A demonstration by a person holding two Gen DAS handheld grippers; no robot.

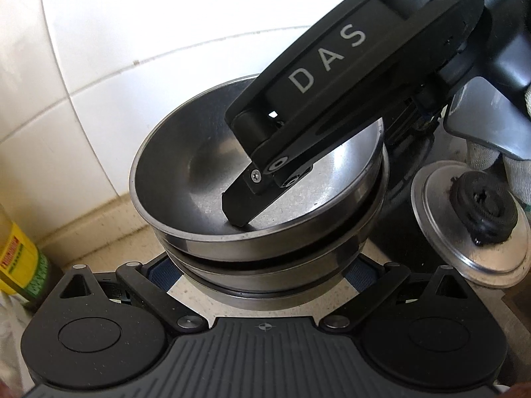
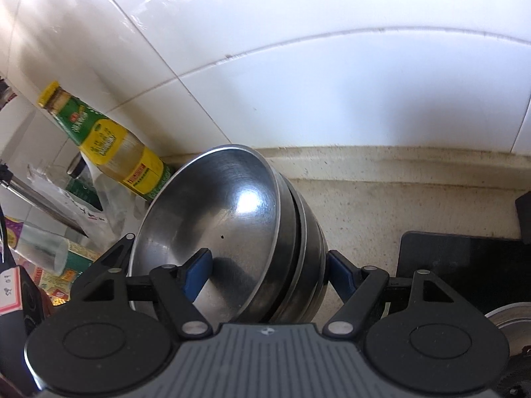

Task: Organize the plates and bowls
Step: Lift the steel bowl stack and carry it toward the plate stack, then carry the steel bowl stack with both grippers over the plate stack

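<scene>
A stack of steel bowls (image 1: 205, 199) stands on the speckled counter by the tiled wall. In the left wrist view my left gripper (image 1: 262, 275) is open, its blue pads on either side of the stack's base, not touching. My right gripper (image 1: 255, 195) reaches down from the upper right with one finger inside the top bowl. In the right wrist view the right gripper (image 2: 270, 270) is open, straddling the rim and wall of the stack (image 2: 232, 205): left pad (image 2: 197, 275) inside the top bowl, right pad (image 2: 341, 277) outside.
A yellow-labelled bottle (image 2: 109, 142) and clutter of packets (image 2: 59, 258) stand left of the bowls. A steel pot lid with black knob (image 1: 471, 219) lies to the right. A black stove surface (image 2: 458, 265) is at right. The wall is close behind.
</scene>
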